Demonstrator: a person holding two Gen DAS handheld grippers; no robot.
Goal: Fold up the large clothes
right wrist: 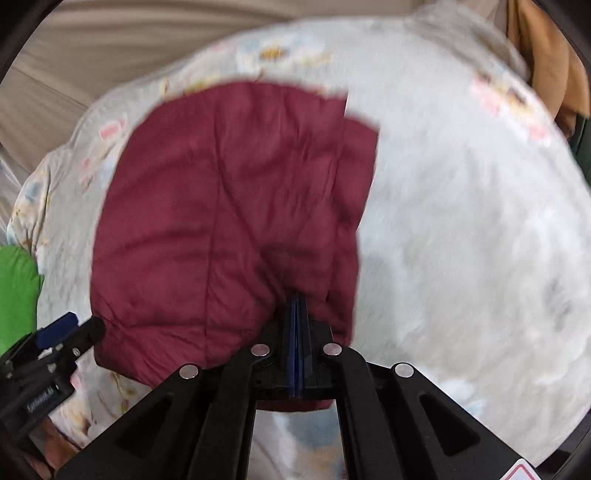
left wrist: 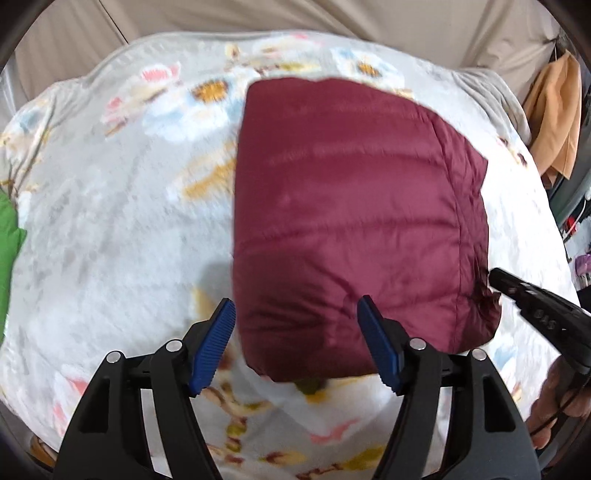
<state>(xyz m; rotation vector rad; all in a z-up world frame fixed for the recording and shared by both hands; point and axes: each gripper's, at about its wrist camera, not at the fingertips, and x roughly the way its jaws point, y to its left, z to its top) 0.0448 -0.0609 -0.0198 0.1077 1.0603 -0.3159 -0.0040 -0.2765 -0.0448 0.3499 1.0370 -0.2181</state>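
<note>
A maroon quilted jacket (left wrist: 354,221) lies folded into a compact rectangle on a floral blanket (left wrist: 122,206). My left gripper (left wrist: 297,341) is open, its blue pads (left wrist: 216,343) apart just above the jacket's near left corner, holding nothing. My right gripper (right wrist: 297,306) is shut on the near edge of the jacket (right wrist: 221,221), fabric bunched at its tips. The right gripper also shows in the left wrist view (left wrist: 498,277) at the jacket's right edge. The left gripper shows in the right wrist view (right wrist: 74,325) by the jacket's left corner.
The floral blanket (right wrist: 461,221) covers a bed. A green cloth (left wrist: 9,240) lies at the left edge. An orange garment (left wrist: 554,122) hangs at the back right. A beige wall or sheet (left wrist: 258,18) lies beyond the bed.
</note>
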